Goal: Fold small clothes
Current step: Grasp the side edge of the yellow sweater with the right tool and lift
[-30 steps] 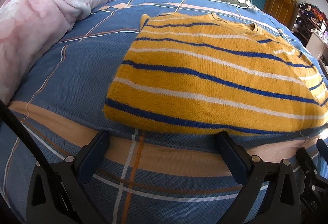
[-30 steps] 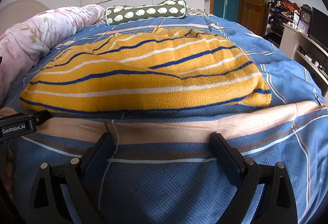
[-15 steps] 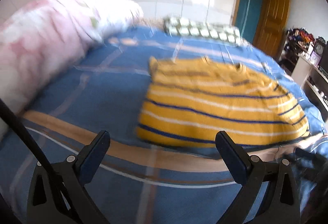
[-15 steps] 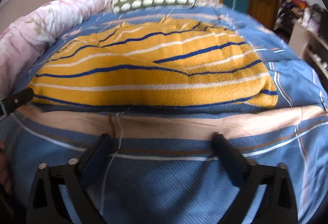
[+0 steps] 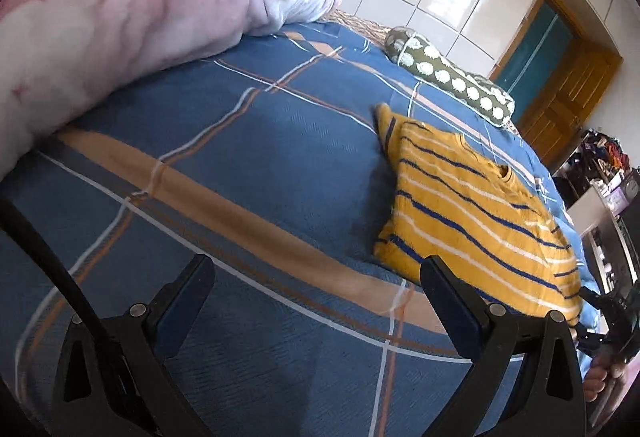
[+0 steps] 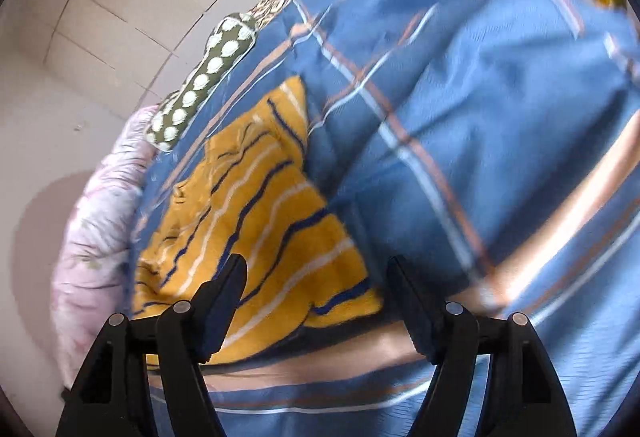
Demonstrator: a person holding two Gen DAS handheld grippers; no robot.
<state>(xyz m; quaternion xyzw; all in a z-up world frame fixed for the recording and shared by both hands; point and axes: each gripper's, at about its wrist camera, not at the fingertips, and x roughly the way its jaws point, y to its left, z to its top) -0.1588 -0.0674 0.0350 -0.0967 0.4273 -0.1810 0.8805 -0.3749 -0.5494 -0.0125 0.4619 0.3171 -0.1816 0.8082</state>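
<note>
Sweater point(image 6: 256, 213) lies beyond opening right hand-held gripper point(image 6: 316, 277).

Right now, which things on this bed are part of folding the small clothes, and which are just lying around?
Part of the job:
yellow striped sweater, lying on the blue bedspread
left gripper, open, empty
right gripper, jaws opening, gripping nothing

Just lying about:
pink floral duvet
green spotted bolster

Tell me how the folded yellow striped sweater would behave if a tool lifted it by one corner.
The sweater is a soft knit in loose layers, so it would likely droop and unfold. It looks thick, so probably a bit heavy for its size. Its fuzzy surface on the woven bedspread suggests it would drag and bunch, not slide.
</note>
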